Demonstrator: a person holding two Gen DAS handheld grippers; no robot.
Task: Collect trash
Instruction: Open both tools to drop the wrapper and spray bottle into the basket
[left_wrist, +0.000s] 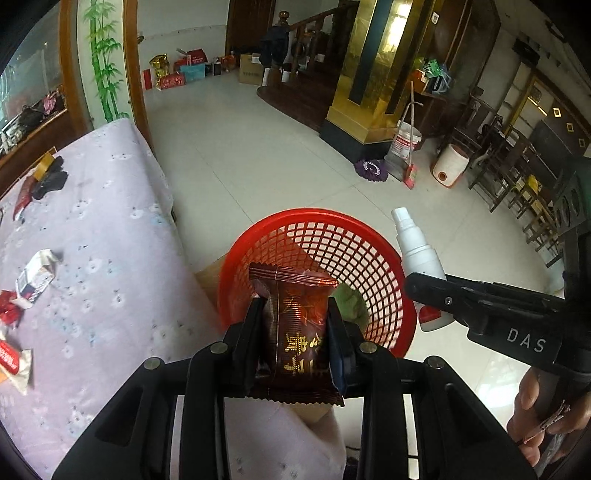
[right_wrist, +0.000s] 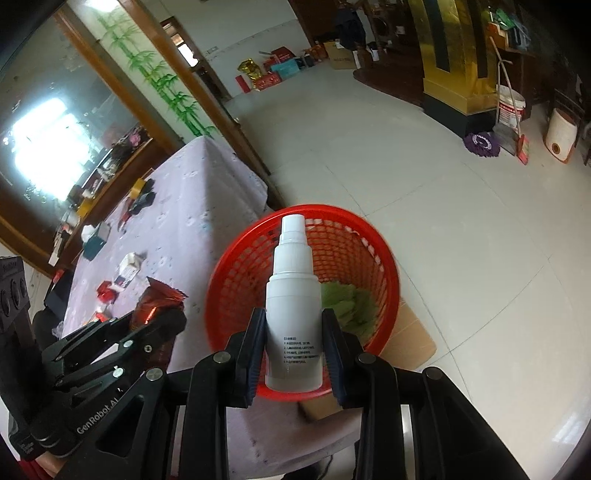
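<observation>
My left gripper (left_wrist: 295, 314) is shut on a dark red snack wrapper (left_wrist: 295, 325) and holds it over the near rim of a red mesh basket (left_wrist: 354, 236). My right gripper (right_wrist: 293, 325) is shut on a white spray bottle (right_wrist: 293, 295), upright over the same basket (right_wrist: 236, 273). The bottle also shows in the left wrist view (left_wrist: 417, 254), right of the basket. The wrapper shows in the right wrist view (right_wrist: 155, 302), left of the basket. Green crumpled material (right_wrist: 347, 306) lies in the basket.
A table with a lilac flowered cloth (left_wrist: 110, 229) stands left of the basket, with a small carton (left_wrist: 35, 277), red wrappers (left_wrist: 9, 314) and black items (left_wrist: 50, 177) on it. A cardboard box (right_wrist: 410, 332) sits under the basket. A mop, bucket and broom (left_wrist: 402, 147) stand across the tiled floor.
</observation>
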